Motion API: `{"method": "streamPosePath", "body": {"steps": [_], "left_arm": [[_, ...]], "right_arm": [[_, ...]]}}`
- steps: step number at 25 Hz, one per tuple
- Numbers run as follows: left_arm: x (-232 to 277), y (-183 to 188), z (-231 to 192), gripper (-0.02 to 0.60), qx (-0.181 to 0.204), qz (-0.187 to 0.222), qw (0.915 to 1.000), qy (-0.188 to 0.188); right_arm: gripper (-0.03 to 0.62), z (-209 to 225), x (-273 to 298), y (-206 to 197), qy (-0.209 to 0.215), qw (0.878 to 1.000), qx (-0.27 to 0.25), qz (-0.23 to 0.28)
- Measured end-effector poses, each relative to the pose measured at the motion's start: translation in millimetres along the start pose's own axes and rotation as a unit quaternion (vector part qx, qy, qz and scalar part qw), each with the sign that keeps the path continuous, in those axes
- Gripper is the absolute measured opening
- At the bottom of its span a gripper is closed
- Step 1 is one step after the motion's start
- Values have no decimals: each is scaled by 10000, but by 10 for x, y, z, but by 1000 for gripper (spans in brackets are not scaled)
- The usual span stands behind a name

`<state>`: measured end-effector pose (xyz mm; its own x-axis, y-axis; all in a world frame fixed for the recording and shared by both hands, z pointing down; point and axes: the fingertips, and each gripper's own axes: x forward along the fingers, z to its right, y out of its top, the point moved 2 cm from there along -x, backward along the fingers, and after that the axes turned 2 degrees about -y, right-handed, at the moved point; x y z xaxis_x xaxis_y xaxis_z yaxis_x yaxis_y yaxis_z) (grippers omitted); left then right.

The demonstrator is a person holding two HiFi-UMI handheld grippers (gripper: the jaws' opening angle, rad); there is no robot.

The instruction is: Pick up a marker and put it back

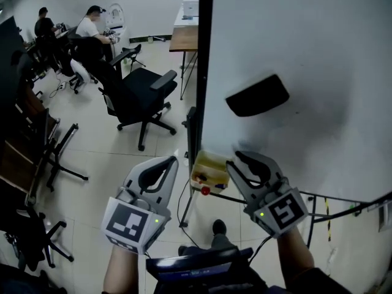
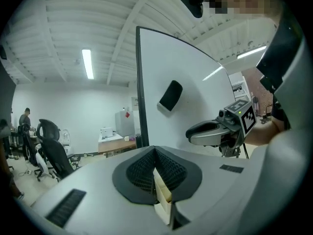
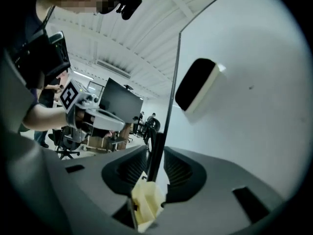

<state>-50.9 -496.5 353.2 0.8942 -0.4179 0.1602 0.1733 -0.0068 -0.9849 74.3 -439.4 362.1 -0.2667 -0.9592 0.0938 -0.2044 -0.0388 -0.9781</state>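
So the left gripper (image 1: 170,162) is sitting with its jaws pressed together on nothing. The right gripper (image 1: 237,159) is holding its jaws partly apart and empty, with only the board's dark edge showing through the gap. Both are hovering just beside the yellowish box (image 1: 211,167) at the whiteboard (image 1: 318,54)'s lower corner. I'm guessing the red-tipped thing (image 1: 205,190) poking out at the box's bottom edge is the marker, but it's too small to be sure. A marker's going to be light, stiff and a bit slick, so I'm thinking pinch across the barrel near the middle, not the cap. Further up, a black eraser (image 1: 257,95) is sticking to the board, and office chairs (image 1: 138,90) are standing beyond.
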Motion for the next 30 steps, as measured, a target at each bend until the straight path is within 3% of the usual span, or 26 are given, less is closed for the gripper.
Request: {"method": "streamPosePath", "body": {"steps": [6,12,14,26,30], "left_arm": [[-358,264,-20,0,181,262,9992,228],[-700,396,-100,0,412,433,9969,520],[-842,422,-92,0,392,450,9963,615],[-1479,560,19,0,506,623,9919,989],[-1576,532,101,0,318,588,9929,987]], "right_arm": [[130,-255,-62,467,423,9979,-63,486],[66,-460,-3,710,662,9945,-288,765],[12,-541,-30,780,751,9937,-268,793],[11,-1104,-120,1113,1300,9852,-532,983],[11,-1236,-195,1098,1378,9853,-518,863]]}}
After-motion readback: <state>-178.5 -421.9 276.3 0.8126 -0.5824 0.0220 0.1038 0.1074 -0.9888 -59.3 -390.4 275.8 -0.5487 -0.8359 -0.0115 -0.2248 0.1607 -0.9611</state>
